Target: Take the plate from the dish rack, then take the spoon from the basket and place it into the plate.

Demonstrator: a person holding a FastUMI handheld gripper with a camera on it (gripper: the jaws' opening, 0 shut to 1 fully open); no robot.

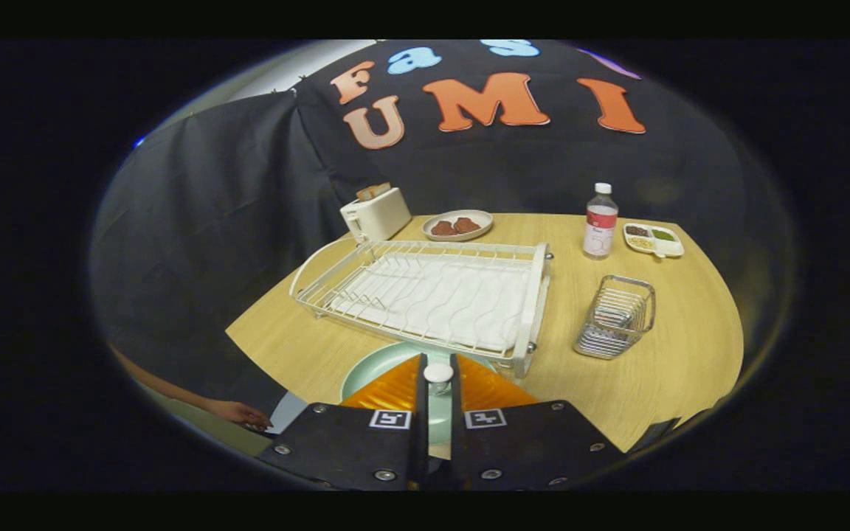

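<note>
A: What do we have between the fingers of the tool [437, 372]?

B: We see them drawn close together on a white rounded end, the spoon [438, 373], pinched between both fingers. The rest of the spoon is hidden from us.

A: And the plate?

B: The pale green plate [373, 369] lies flat on the desk [661, 369], directly under and just ahead of the fingers, touching or nearly touching the near edge of the dish rack [432, 295]. We cannot tell whether the spoon touches the plate.

A: What crowds the spot?

B: The white wire dish rack sits just beyond the plate, its near rail right over the plate's far rim. We see no dishes standing in it, just its white ribbed tray.

A: Anything to the right?

B: A wire basket [615, 317] stands on the desk, apart from the rack's right end. Beyond it we see a clear bottle [600, 221] with a white cap, and beside that a small divided dish [654, 240] with bits of food.

A: And farther back?

B: A shallow dish with two brown pieces [457, 226] sits behind the rack, and a white toaster [375, 214] with bread in it stands at the desk's far left corner.

A: Anyone near?

B: We see a hand [242, 413] low on the left, off the desk's near corner, well apart from the plate.
</note>
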